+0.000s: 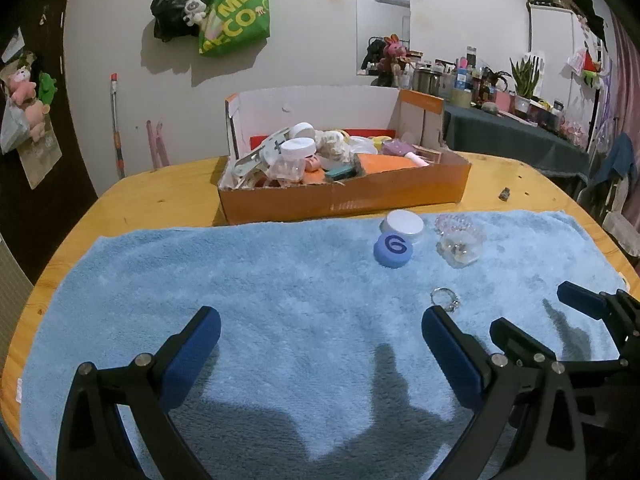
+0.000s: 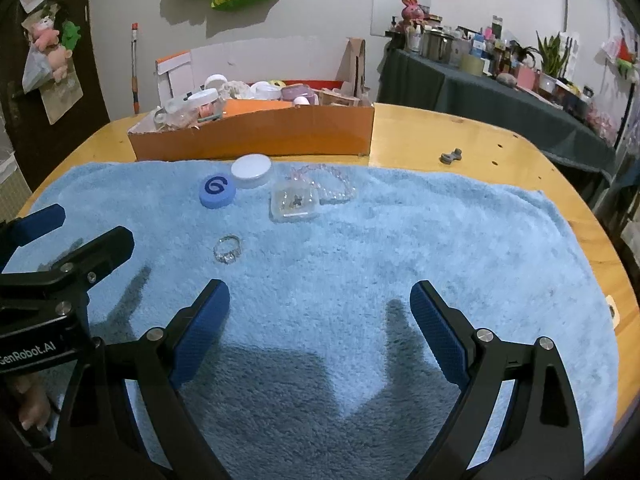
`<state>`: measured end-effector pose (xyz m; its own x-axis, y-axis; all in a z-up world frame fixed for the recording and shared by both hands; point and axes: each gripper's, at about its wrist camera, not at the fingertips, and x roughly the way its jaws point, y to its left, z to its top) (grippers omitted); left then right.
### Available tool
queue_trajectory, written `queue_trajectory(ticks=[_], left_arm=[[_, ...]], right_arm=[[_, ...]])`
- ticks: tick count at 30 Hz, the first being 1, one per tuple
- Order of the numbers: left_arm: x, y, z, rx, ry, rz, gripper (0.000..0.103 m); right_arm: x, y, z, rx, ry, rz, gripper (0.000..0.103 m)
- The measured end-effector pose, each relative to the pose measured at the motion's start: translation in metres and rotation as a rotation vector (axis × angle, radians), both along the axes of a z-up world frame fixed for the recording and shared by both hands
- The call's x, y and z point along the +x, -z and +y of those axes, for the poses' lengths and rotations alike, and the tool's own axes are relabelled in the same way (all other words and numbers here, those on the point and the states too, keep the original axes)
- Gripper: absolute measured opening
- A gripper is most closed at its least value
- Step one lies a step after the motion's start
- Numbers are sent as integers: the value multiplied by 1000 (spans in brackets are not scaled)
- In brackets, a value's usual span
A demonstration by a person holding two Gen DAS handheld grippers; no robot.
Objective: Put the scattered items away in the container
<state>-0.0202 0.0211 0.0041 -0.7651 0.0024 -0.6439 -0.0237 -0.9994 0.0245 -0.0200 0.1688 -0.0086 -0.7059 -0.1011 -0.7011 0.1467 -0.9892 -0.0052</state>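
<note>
Both grippers are hovering low over a blue towel [image 1: 240,280] covering a wooden bench [image 1: 160,184]. The left gripper [image 1: 320,344] is sitting with its jaws spread wide, nothing between them; the right gripper [image 2: 320,312] is likewise gaping wide and empty. Five loose items are lying on the towel's far part: a blue disc marked 6 [image 1: 393,249] touching a white-lidded jar [image 1: 403,225], a clear little case [image 2: 295,201] with a pink bead bracelet [image 2: 336,184] just behind it, and a ring [image 2: 228,249] nearer the grippers. An orange cardboard box [image 2: 256,136] is standing at the towel's far edge, already piled with jars and odds and ends. The left view is showing the ring just beside the left gripper's right finger, the right gripper at its right. The right view alone is showing fingers [image 2: 34,408] on the left handle, bottom left corner, plus the case's contents more clearly. A small grey object [image 2: 452,156] is lying on bare bench right of the box.
</note>
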Motion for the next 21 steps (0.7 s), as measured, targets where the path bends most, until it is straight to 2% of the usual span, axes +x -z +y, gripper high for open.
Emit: queue_trajectory(ticks=[21], left_arm=[[1, 2, 3, -17, -1, 7, 103]], right_arm=[[1, 2, 2, 1, 1, -23, 93]])
